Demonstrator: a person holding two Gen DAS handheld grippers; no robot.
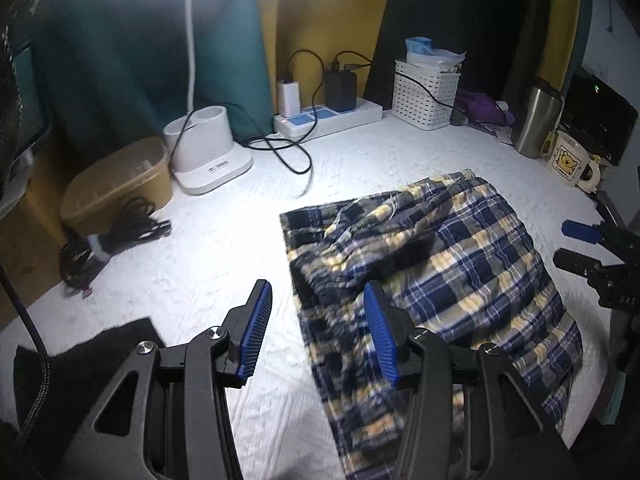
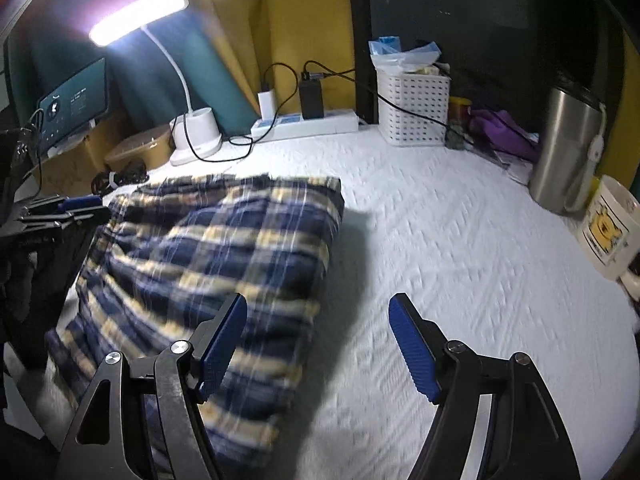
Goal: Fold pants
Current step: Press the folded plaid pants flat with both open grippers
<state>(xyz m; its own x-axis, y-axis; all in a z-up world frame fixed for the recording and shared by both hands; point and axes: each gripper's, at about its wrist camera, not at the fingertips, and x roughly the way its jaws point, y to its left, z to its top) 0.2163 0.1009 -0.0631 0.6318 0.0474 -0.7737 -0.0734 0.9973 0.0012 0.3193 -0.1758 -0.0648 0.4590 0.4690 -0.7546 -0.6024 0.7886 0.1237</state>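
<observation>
1. Plaid pants (image 1: 460,248), one pair, lie folded in a thick bundle on the white quilted cover (image 1: 224,264). Navy, yellow and white check; the top layer is rumpled and ridged at the bundle's left end in the left wrist view.
2. Hard to make out: the bundle's near edge runs under the gripper frames in both views, so its full outline is hidden. The right wrist view is motion-blurred and the check smears into streaks there.
3. Left gripper (image 1: 316,312): jaws about half apart, nothing between the blue pads; it hangs over the pants' left edge, and contact between one pad and the cloth cannot be judged.
4. Right gripper (image 2: 318,316): jaws wide, empty; over the pants' right edge and bare cover.
5. Beyond the pants, along the back wall: one power strip (image 1: 328,118) with two chargers plugged in, one white basket (image 1: 424,94), one lamp base (image 1: 208,152).
6. Right of the pants: one steel flask (image 1: 536,120), one bear mug (image 1: 570,162), partly cut off in the right wrist view.
</observation>
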